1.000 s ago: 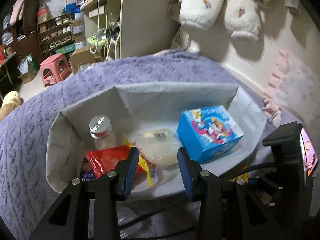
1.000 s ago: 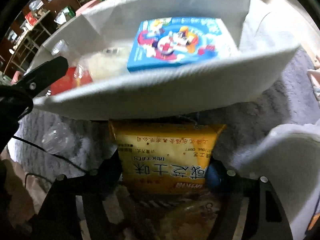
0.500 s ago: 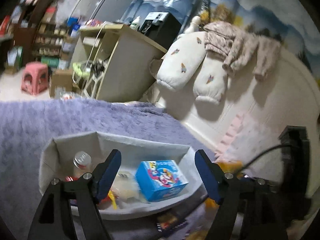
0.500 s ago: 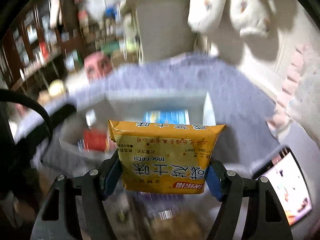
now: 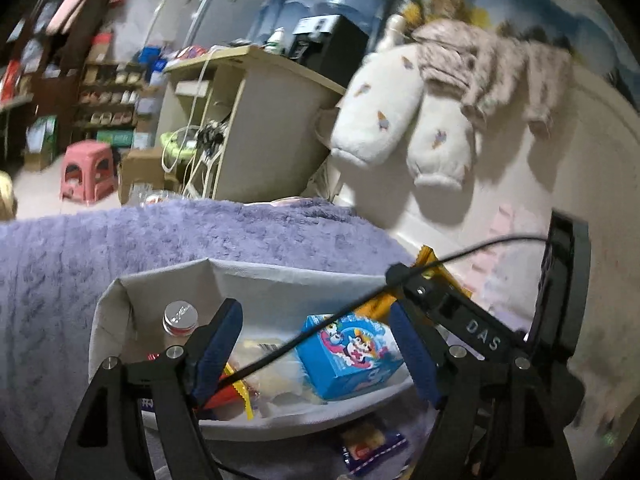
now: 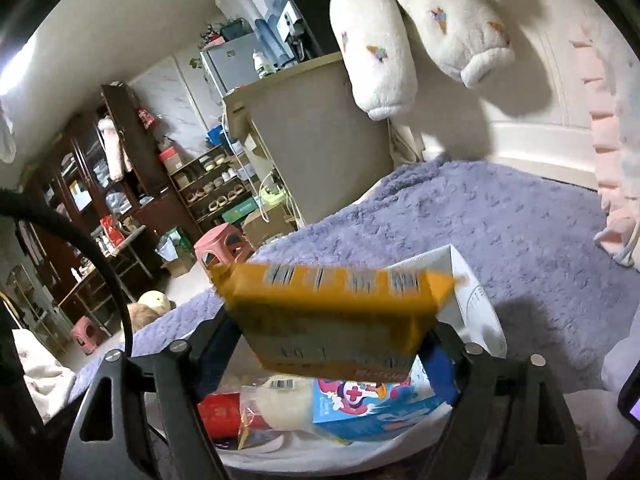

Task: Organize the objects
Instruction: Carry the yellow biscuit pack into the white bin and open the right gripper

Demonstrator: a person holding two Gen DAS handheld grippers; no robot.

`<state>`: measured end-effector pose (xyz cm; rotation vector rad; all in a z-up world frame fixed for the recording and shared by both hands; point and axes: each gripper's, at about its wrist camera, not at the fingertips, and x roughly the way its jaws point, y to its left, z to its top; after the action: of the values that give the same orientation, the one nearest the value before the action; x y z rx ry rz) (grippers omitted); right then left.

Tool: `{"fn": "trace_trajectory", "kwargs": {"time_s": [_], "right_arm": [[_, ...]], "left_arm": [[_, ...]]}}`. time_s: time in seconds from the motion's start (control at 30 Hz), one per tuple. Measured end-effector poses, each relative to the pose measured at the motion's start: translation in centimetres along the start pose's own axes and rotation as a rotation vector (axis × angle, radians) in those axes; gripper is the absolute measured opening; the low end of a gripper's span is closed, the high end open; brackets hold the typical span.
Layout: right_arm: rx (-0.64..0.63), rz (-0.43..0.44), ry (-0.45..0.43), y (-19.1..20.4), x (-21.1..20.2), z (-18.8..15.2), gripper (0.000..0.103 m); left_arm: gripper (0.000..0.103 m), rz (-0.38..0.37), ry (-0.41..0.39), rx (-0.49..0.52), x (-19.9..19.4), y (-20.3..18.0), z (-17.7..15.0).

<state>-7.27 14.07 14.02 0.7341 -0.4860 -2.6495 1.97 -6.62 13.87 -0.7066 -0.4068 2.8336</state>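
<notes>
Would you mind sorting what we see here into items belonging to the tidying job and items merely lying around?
Job: yellow biscuit pack in right gripper; grey bin; blue box; bottle.
Lying about: pink stool; white plush; purple blanket.

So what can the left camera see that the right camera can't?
Only the left wrist view shows the silver-capped bottle in the grey bin, and the open left gripper. Only the right wrist view shows the right gripper shut on the yellow biscuit pack above the bin. Both show the blue cartoon box and the purple blanket.
</notes>
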Motion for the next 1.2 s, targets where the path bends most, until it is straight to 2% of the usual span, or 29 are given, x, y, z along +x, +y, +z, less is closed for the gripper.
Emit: {"fn": "trace_trajectory", "kwargs": {"time_s": [0.1,0.2,0.33,0.4,0.47,0.5,0.53,0.63,0.8,0.9,0.97,1.0,1.07,1.13,1.2], "right_arm": [[0.060,0.042,0.017,-0.6,0.3,-0.4,0.082],[0.198,0.119,0.055,-2.2,0.6,-0.5,0.082],[0.331,0.158,0.065,-4.0,0.7,-0.8,0.083],[0.386,0.200,0.101,-4.8,1.1,-0.9,0.083],[0.416,0.229,0.115,-5.1,1.1,-0.9,0.083],[0.416,0.225,0.110,-5.0,0.9,-0.8,0.083],[0.401,0.214,0.102,-4.9,0.7,-0.7,0.083],[0.354,0.164,0.071,-4.4,0.2,-0.5,0.083],[0.363,0.151,0.078,-4.6,0.8,-0.9,0.083],[0.296,0.085,0.078,-3.9,0.9,-1.0,0.083],[0.241,0.054,0.076,-3.2,0.9,-0.9,0.083],[0.228,0.052,0.082,-3.0,1.0,-0.9,0.083],[0.230,0.072,0.101,-3.1,1.3,-0.9,0.083],[0.250,0.093,0.117,-3.5,1.3,-0.8,0.083],[0.252,0.108,0.144,-3.8,1.3,-0.6,0.083]], "left_arm": [[0.075,-0.024,-0.017,0.073,-0.5,-1.4,-0.2],[0.075,-0.104,-0.020,0.114,-1.0,-2.3,-0.3],[0.075,-0.191,-0.017,0.144,-1.6,-3.2,-0.6],[0.074,-0.237,-0.016,0.147,-1.9,-3.4,-0.6],[0.064,-0.297,-0.003,0.132,-2.0,-3.4,-0.5],[0.054,-0.331,0.013,0.120,-1.9,-3.4,-0.5],[0.050,-0.363,0.032,0.105,-1.8,-3.3,-0.4],[0.044,-0.412,0.032,0.065,-2.0,-2.7,-0.4],[0.043,-0.460,-0.089,0.006,-4.3,-1.5,0.4],[0.043,-0.494,-0.115,0.040,-5.4,-2.0,0.9],[0.043,-0.522,-0.076,0.099,-5.4,-3.2,1.1],[0.044,-0.548,0.011,0.153,-4.6,-4.2,1.0],[0.044,-0.539,0.109,0.207,-3.2,-5.3,0.4],[0.044,-0.471,0.190,0.252,-1.3,-6.1,-0.5],[0.044,-0.354,0.257,0.282,0.8,-6.2,-1.3]]}}
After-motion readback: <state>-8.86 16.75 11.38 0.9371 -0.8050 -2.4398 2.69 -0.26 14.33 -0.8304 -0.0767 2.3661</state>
